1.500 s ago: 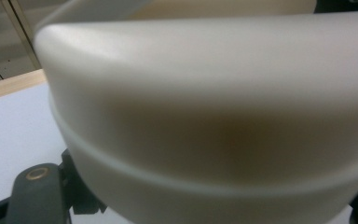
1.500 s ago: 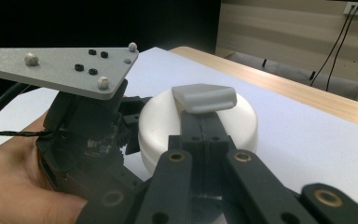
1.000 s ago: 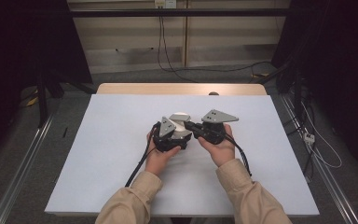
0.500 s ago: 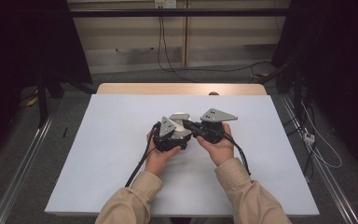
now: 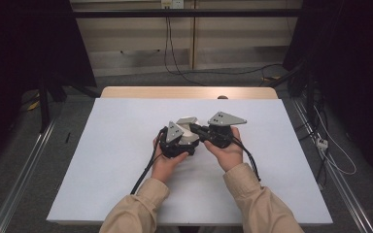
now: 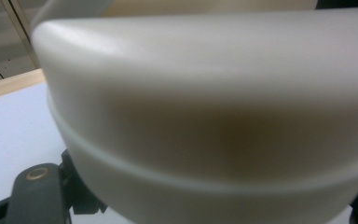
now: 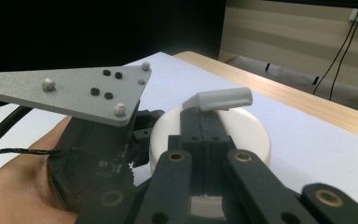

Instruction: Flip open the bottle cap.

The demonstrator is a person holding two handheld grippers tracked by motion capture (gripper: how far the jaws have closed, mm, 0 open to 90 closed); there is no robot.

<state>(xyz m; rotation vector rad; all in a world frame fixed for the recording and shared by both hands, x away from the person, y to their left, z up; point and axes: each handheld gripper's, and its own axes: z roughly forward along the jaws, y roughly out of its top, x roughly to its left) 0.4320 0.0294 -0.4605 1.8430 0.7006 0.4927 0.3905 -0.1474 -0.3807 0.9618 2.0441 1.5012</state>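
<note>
**Ana:** High view first: white table (image 5: pixel 102 160), big and bare at the edges, and dead centre of it a round cream container (image 5: pixel 188 130) sitting between both hands.

**Ben:** How does it look up close?

**Ana:** Smooth, glossy, off-white, with a thin raised seam running around its side. On top, a flat lid with a grey tab (image 7: pixel 220 98) sticking out.

**Ben:** And the tongs?

**Ana:** Left gripper (image 5: pixel 176 141) is pressed right against the container's side, its jaws narrow; whether they pinch anything, I cannot tell. Right gripper (image 7: pixel 204 122) reaches over the lid, jaws closed tight together just under that grey tab.
</note>
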